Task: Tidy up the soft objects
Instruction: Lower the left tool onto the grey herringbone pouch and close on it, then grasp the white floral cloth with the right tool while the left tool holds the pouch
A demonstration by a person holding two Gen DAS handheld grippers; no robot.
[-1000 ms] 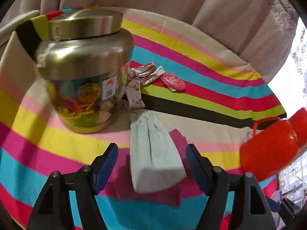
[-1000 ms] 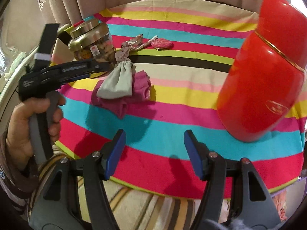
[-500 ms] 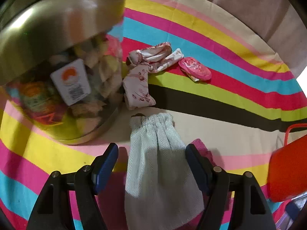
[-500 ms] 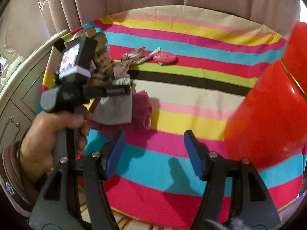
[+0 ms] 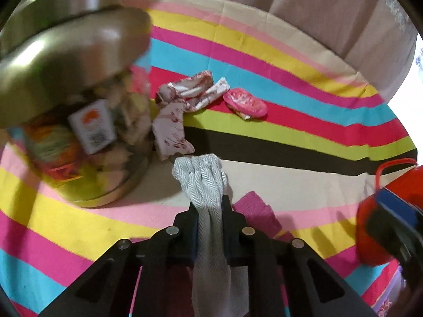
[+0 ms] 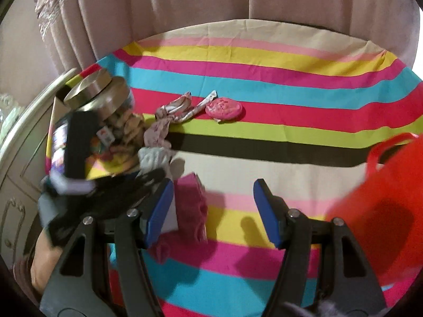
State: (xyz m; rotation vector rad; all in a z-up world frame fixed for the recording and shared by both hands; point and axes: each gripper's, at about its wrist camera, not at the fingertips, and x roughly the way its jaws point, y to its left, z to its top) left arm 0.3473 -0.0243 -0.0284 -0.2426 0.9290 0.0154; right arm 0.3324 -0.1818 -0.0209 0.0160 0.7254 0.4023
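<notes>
My left gripper (image 5: 208,206) is closing its jaws on the neck of a grey herringbone cloth pouch (image 5: 203,179), whose pads pinch the bunched fabric. The pouch lies over a magenta cloth (image 5: 253,211) on the striped tablecloth (image 5: 290,60). Beyond it lie a white-and-pink patterned cloth (image 5: 174,124) and a round pink pouch (image 5: 246,103). My right gripper (image 6: 213,185) stands open above the tablecloth with nothing between its fingers. The magenta cloth (image 6: 190,206) is just left of it, next to the grey pouch (image 6: 153,158).
A glass jar with a metal lid (image 5: 79,132), full of small items, stands close on the left of the grey pouch. A red lidded container (image 6: 383,211) sits at the right. Curtains (image 6: 238,0) hang behind the table, and a cream cabinet (image 6: 15,163) is at the left.
The left gripper's jaws have gone from wide apart to pinched on the grey pouch after moving in toward the jar. The right gripper has shifted left, away from the red container.
</notes>
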